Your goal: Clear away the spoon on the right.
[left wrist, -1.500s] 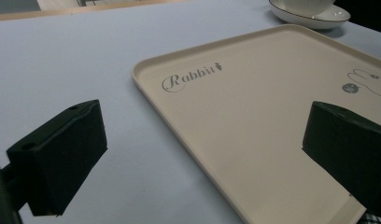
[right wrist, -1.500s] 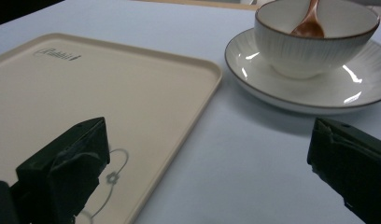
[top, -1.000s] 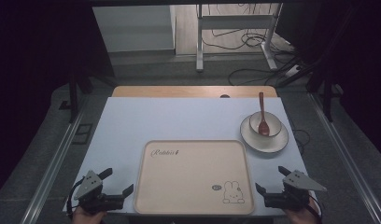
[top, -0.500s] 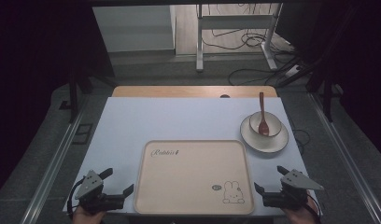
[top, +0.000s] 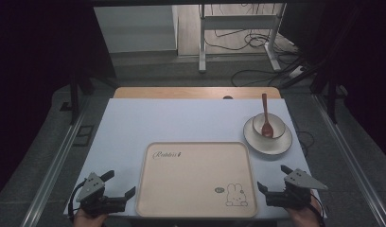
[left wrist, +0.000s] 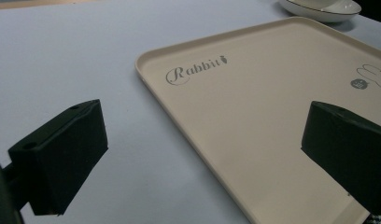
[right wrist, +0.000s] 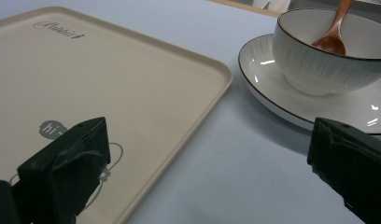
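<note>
A cream tray [top: 196,161] printed with "Rabbit" and a rabbit drawing lies at the front middle of the white table [top: 172,120]. Right of it stands a white plate [top: 281,143] carrying a white bowl [top: 275,124] with a brown wooden spoon [top: 265,113] in it. My left gripper [top: 119,183] sits open at the tray's front left corner, its jaws straddling the tray's left rim [left wrist: 179,126]. My right gripper [top: 272,178] is open at the tray's front right corner, with the tray edge [right wrist: 198,107] and plate [right wrist: 272,100] ahead of it. Both hold nothing.
A wooden strip [top: 196,92] runs along the table's far edge. Beyond it stand a metal desk frame [top: 238,33] and loose cables [top: 257,71] on the floor. Metal rails [top: 54,165] flank the table on both sides.
</note>
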The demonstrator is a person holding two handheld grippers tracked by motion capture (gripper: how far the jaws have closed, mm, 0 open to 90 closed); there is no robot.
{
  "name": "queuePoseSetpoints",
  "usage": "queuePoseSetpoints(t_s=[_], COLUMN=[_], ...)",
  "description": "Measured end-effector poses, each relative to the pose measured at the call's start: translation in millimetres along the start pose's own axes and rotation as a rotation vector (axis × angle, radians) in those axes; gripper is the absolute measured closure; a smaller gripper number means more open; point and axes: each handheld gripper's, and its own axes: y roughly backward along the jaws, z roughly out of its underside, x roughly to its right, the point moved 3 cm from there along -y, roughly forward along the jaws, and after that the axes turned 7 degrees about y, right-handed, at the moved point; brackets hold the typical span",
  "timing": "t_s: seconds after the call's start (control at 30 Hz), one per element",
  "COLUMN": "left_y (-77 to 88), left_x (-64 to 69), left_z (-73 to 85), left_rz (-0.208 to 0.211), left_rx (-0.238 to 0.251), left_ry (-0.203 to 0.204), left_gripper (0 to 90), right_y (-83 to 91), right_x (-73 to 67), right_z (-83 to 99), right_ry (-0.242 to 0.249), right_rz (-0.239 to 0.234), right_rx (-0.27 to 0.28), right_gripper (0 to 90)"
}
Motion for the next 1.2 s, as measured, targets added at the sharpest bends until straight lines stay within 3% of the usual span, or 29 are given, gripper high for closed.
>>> queuePoseSetpoints(t_s=[0.3,0.6,1.2], left_y=[-0.2,-0.7,-1.7], left_x=[0.1,0.5,-0.3], left_z=[0.0,-0.1,-0.1], left_rz=[-0.001,-0.003,-0.008], left_rx=[-0.001,-0.004,-0.014], left_ry=[0.0,-0.003,0.002], left_gripper=[0.1,0.1,0.1], right_y=[-7.8,-13.3,-25.8], right_x=[3.9,7.4,19.2], right_z=[-0.7,-3.6,-25.8], right_ry=[-0.031,-0.031,-0.07], right_rz=[-0.019,-0.027,-0.046], right_rx=[-0.012,-0.006,0.005], right_gripper=[0.0,0.0,0.0])
